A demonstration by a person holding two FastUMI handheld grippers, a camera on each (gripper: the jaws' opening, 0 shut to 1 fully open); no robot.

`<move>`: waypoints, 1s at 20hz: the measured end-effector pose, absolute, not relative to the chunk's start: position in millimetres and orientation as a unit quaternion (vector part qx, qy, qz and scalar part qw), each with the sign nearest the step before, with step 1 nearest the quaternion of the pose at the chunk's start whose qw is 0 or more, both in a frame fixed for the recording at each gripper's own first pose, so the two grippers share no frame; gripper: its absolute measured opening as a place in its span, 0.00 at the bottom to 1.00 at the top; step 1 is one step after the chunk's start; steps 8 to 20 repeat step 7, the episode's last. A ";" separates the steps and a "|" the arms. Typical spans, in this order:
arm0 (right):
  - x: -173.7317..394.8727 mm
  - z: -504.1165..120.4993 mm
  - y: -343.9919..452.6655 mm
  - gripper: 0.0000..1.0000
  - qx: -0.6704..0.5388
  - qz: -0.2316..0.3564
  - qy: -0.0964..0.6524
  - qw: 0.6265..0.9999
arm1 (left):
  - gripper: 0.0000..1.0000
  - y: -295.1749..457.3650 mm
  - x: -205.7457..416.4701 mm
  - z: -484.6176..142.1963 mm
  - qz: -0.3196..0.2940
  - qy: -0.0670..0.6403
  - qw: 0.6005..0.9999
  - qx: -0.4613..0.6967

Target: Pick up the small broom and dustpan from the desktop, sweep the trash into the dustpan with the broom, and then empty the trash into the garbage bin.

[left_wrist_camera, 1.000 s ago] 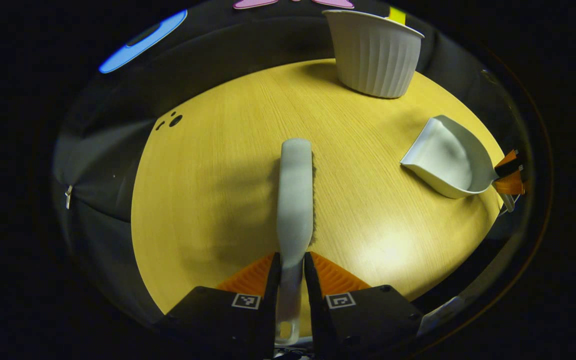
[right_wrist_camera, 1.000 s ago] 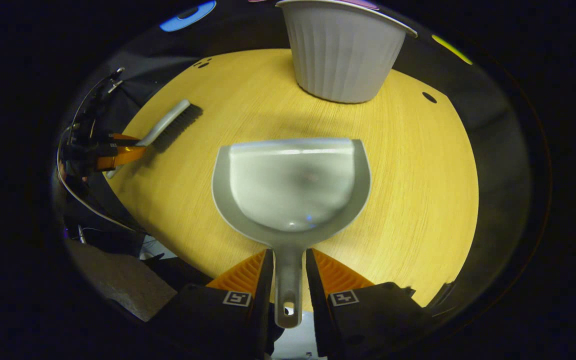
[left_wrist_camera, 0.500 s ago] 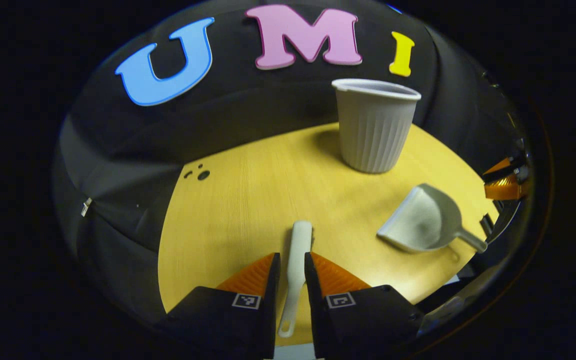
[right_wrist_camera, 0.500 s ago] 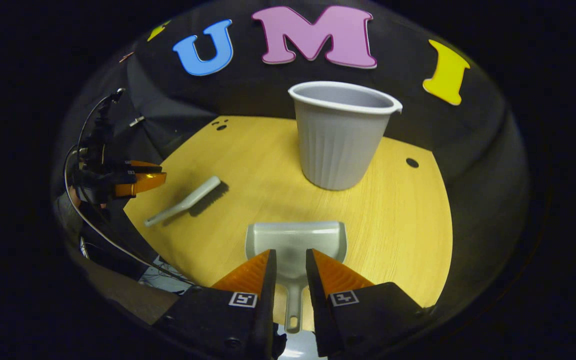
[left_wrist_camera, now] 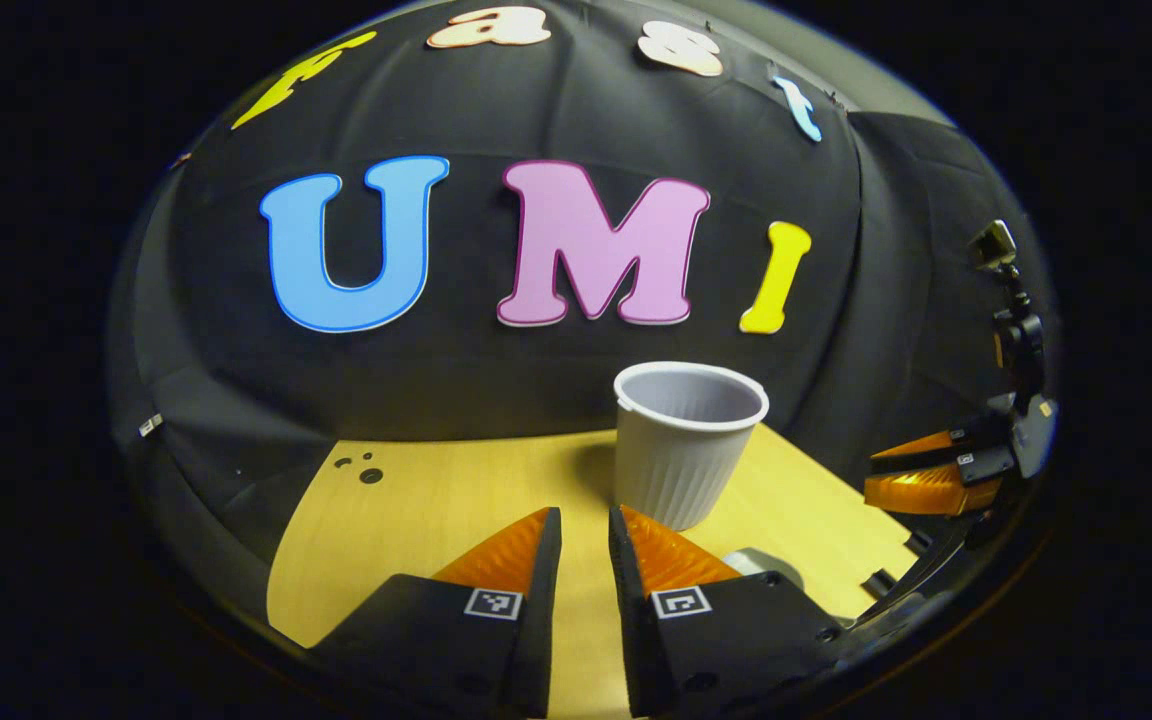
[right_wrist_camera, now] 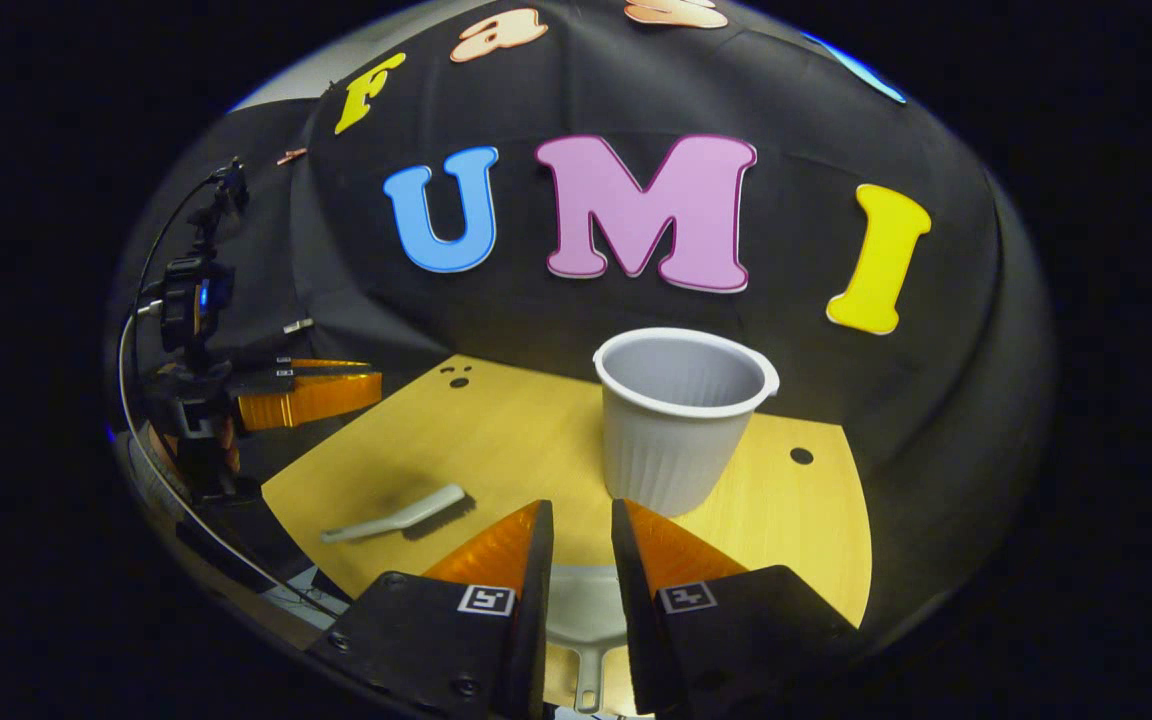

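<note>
The grey broom (right_wrist_camera: 401, 512) lies flat on the yellow table (right_wrist_camera: 516, 430), left of the white ribbed garbage bin (right_wrist_camera: 681, 420). The grey dustpan (right_wrist_camera: 586, 620) rests on the table below my right gripper (right_wrist_camera: 583, 508), whose fingers stand close together with nothing between them. My left gripper (left_wrist_camera: 584, 515) hovers above the table (left_wrist_camera: 416, 520) in front of the bin (left_wrist_camera: 688, 445), fingers close together and holding nothing. A corner of the dustpan (left_wrist_camera: 761, 562) peeks out behind its right finger. Each gripper appears at the far side of the other's view, the left gripper (right_wrist_camera: 311, 392) and the right gripper (left_wrist_camera: 921, 475).
The bin stands upright near the table's back edge, close to the black cloth wall. Small dark holes (left_wrist_camera: 369, 475) mark the tabletop at the back left, and another hole (right_wrist_camera: 801, 456) sits right of the bin. The table's front edge runs just under both grippers.
Both grippers have let go and drawn back and up from the table. The broom and dustpan stay lying on the table, and the bin now looks farther off.
</note>
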State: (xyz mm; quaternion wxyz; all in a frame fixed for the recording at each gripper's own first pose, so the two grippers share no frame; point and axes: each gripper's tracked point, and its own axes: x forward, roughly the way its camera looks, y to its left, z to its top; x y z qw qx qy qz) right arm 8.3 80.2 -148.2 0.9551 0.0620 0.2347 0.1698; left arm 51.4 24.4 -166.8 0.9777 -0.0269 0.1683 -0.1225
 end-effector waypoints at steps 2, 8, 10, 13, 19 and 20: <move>12.4 -139.1 80.3 0.37 0.065 0.168 0.215 0.960 | 0.33 20.3 49.1 -158.5 -0.132 0.155 0.979 -0.026; 12.8 -140.0 84.8 0.37 0.062 0.170 0.217 0.959 | 0.33 24.0 42.4 -156.7 -0.135 0.148 0.980 -0.018; 12.8 -140.0 84.8 0.37 0.062 0.170 0.217 0.959 | 0.33 24.0 42.4 -156.7 -0.135 0.148 0.980 -0.018; 12.8 -140.0 84.8 0.37 0.062 0.170 0.217 0.959 | 0.33 24.0 42.4 -156.7 -0.135 0.148 0.980 -0.018; 12.8 -140.0 84.8 0.37 0.062 0.170 0.217 0.959 | 0.33 24.0 42.4 -156.7 -0.135 0.148 0.980 -0.018; 12.8 -140.0 84.8 0.37 0.062 0.170 0.217 0.959 | 0.33 24.0 42.4 -156.7 -0.135 0.148 0.980 -0.018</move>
